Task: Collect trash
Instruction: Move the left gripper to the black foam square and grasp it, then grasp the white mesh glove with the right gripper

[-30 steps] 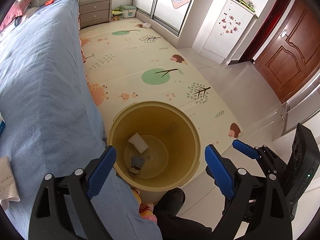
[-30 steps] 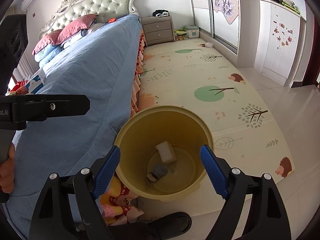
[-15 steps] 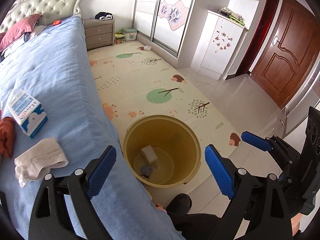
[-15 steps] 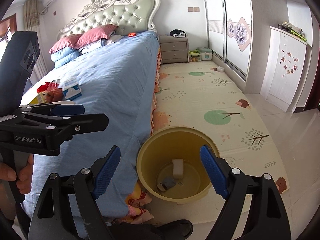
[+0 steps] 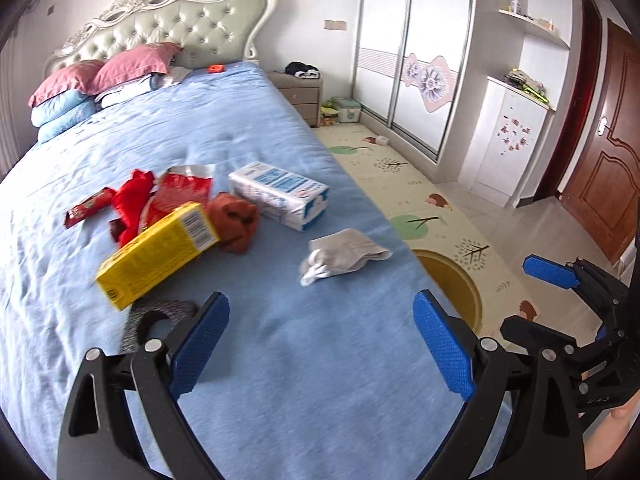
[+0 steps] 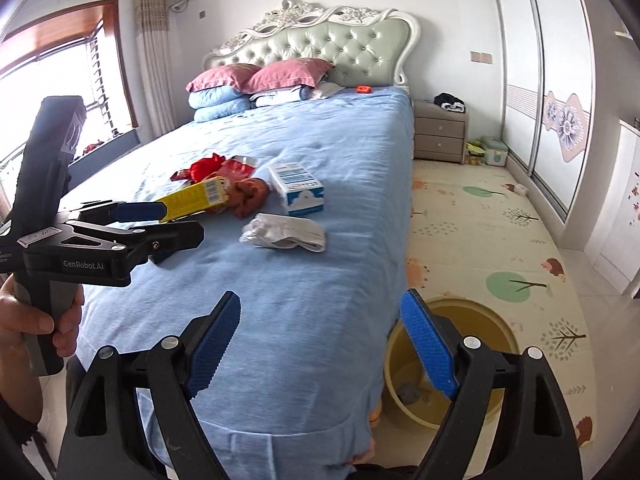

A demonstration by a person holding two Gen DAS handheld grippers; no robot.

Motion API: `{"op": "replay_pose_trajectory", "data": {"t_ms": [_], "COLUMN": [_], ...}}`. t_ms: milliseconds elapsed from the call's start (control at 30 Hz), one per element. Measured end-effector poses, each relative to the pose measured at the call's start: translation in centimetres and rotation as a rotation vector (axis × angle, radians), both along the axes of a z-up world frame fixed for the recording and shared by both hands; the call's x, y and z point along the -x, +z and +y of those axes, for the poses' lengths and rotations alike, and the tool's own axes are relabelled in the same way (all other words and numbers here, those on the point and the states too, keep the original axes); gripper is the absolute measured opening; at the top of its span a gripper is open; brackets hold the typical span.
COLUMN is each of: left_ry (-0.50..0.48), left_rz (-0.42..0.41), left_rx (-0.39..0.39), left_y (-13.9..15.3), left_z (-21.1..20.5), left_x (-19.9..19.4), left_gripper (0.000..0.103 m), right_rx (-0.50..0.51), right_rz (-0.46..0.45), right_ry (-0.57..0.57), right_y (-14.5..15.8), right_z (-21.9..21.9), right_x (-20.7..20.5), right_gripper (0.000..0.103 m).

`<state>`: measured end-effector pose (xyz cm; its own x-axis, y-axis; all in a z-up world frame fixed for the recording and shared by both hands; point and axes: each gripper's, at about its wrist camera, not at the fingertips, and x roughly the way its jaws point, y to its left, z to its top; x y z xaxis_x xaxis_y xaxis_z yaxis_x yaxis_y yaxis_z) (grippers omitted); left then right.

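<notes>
- Left gripper (image 5: 322, 338): jaws wide apart, nothing between them.
- Right gripper (image 6: 320, 338): jaws wide apart, nothing held.
- Yellow box (image 5: 158, 254), white cloth (image 5: 344, 256): on the bed (image 5: 304, 380), ahead of both grippers.
- Yellow bin (image 6: 478, 312): floor, behind the right gripper's right finger.

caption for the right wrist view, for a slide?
Open right tool above a blue bed strewn with trash; yellow bin on the floor beside it.

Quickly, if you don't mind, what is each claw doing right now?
Left claw: open, holding nothing, above the bed.
Right claw: open, holding nothing.
</notes>
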<state>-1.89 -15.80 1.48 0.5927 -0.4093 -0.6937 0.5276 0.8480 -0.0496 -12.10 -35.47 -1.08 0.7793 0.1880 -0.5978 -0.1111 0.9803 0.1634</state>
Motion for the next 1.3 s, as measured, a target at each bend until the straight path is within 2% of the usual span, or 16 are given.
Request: {"op": "replay_pose_trajectory", "data": {"t_ms": [200, 433, 833, 900, 1033, 1300], "left_ry": [0.096, 0.16, 0.153, 0.163, 0.165, 0.143], "left_rz": [0.017, 0.062, 0.141, 0.139, 0.128, 0.155], "left_rx": [-0.018, -0.041, -0.051, -0.058, -0.072, 0.005], "left_y": [-1.2, -3.6, -6.8, -6.9, -6.9, -6.3], "left_z": [5.7, 9.4, 9.1, 8.9, 8.8, 10.3], "left_x": [-0.9, -3.1, -6.8, -7.1, -7.3, -7.0], "left_gripper": [0.093, 0.093, 0.093, 0.088, 0.068, 0.066], "right_rx": [0.01, 0.04, 0.069, 0.077, 0.095, 0.177], "right_rz": [0.009, 0.046, 0.092, 0.103, 0.12, 0.154], "right_ry": [0.082, 0.129, 0.145, 0.149, 0.154, 0.155], "right_y": [0.3, -0.4, -1.3, -1.5, -1.7, -3.2], "right_z": [4.5, 7.3, 7.9, 7.8, 7.7, 7.1], "right_x": [-1.9, -4.0, -7.1, -7.8, -9.3, -13.1], "right_gripper": [0.08, 0.08, 0.08, 0.081, 0.081, 0.082]}}
